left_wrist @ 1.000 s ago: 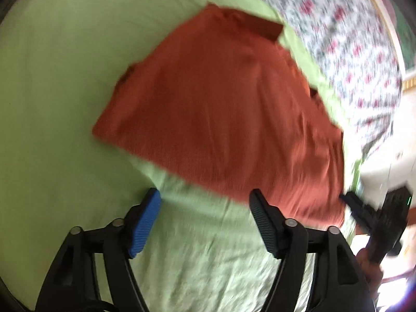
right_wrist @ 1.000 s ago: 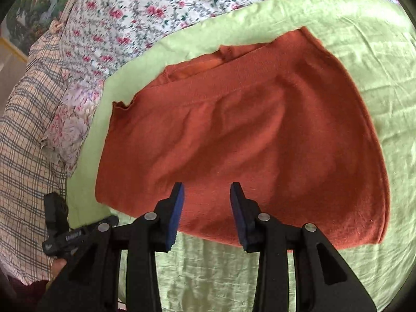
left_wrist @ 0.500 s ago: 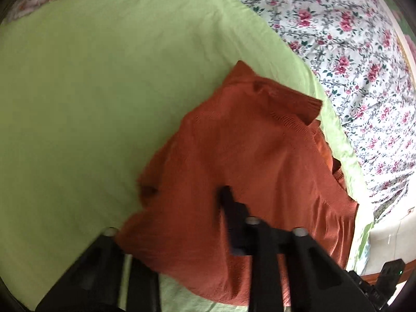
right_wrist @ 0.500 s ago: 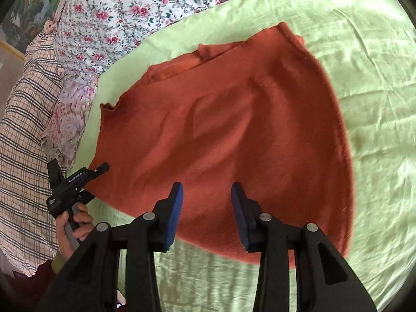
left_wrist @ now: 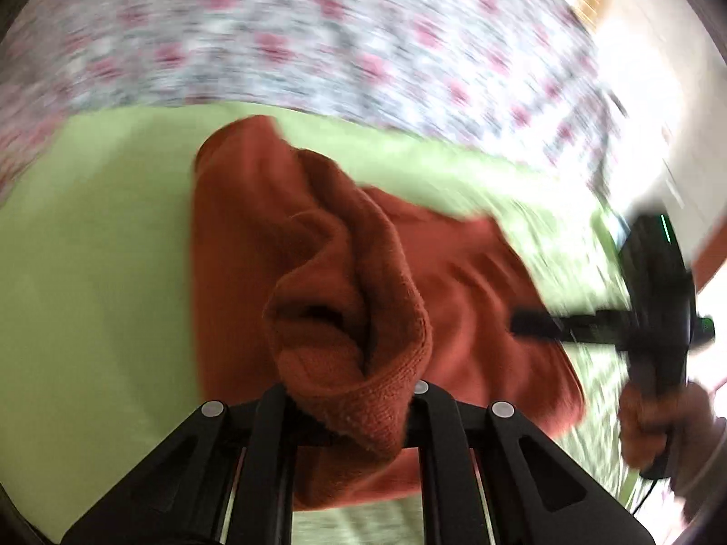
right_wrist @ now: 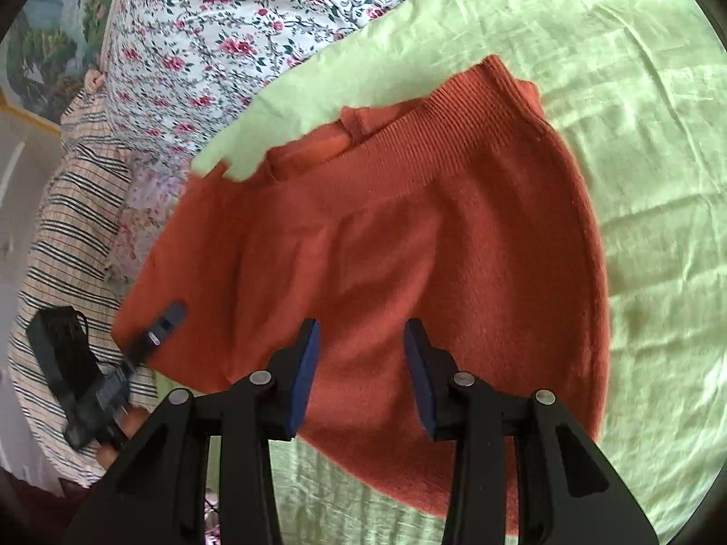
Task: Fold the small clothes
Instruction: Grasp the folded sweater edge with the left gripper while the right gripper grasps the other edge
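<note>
A rust-orange knit garment [right_wrist: 409, 236] lies on a light green sheet [right_wrist: 636, 91]. In the left wrist view my left gripper [left_wrist: 350, 404] is shut on a bunched corner of the garment [left_wrist: 354, 331], lifted off the sheet; its fingertips are hidden by the cloth. In the right wrist view my right gripper [right_wrist: 361, 372] is open and empty, hovering over the garment's near edge. The left gripper also shows in the right wrist view [right_wrist: 159, 331] at the garment's left corner. The right gripper shows in the left wrist view [left_wrist: 527, 324], over the garment's right side.
A floral bedspread [right_wrist: 218, 36] lies beyond the green sheet. A striped plaid cloth [right_wrist: 68, 236] lies at the left in the right wrist view. The left wrist view is motion-blurred, with a bright wall [left_wrist: 659, 68] at the right.
My left gripper has moved onto the garment's corner, closed on it and lifted it so the cloth bunches. My right gripper stays open and has shifted slightly over the near edge.
</note>
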Demonstrator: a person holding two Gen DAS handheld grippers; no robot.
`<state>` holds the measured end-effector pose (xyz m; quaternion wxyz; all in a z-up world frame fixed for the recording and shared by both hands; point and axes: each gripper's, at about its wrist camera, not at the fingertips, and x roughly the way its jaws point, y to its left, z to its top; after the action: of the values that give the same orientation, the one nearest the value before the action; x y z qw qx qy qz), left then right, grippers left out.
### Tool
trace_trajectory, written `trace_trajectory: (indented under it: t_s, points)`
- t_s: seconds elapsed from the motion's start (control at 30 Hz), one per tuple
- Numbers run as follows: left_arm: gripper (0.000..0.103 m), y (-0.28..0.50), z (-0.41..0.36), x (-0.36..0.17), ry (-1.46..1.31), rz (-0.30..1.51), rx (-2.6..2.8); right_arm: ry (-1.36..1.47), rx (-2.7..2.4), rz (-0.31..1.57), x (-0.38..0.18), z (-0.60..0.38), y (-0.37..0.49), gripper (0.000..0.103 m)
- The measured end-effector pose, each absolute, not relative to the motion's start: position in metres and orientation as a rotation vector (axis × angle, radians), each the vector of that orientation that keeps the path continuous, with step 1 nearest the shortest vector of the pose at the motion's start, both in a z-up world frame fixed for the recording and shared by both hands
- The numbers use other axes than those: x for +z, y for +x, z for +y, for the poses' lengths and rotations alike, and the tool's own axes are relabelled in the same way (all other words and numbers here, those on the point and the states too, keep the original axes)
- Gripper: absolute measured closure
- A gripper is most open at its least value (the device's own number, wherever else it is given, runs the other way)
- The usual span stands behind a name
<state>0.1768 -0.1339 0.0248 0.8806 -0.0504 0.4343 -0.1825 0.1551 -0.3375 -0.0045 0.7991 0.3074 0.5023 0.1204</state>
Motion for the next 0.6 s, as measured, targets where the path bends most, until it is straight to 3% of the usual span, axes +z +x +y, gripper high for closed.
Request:
trace_trajectory:
  t_s: [0.07, 0.13, 0.2, 0.5, 0.57, 0.6]
  points:
    - [0.094, 0.171, -0.164, 0.01, -0.033, 0.932, -0.448, 0.679, 0.288, 1.073, -0.003, -0.339, 0.161, 0.061]
    - [0.094, 0.166, -0.189, -0.008, 0.049, 0.965, -0.47, 0.702, 0.312, 1.072, -0.003, -0.34, 0.166, 0.047]
    - [0.094, 0.162, -0.2, -0.023, 0.101, 0.982, -0.468, 0.73, 0.34, 1.075, -0.006, -0.34, 0.175, 0.041]
    - [0.094, 0.151, -0.202, -0.018, 0.189, 0.948, -0.456, 0.692, 0.403, 1.115, -0.028, -0.307, 0.249, 0.041]
    - [0.094, 0.152, -0.201, -0.014, 0.185, 0.944, -0.451, 0.635, 0.415, 1.121, -0.027, -0.294, 0.261, 0.05]
    - [0.094, 0.152, -0.201, -0.009, 0.18, 0.936, -0.452, 0.585, 0.403, 1.138, -0.026, -0.287, 0.266, 0.078]
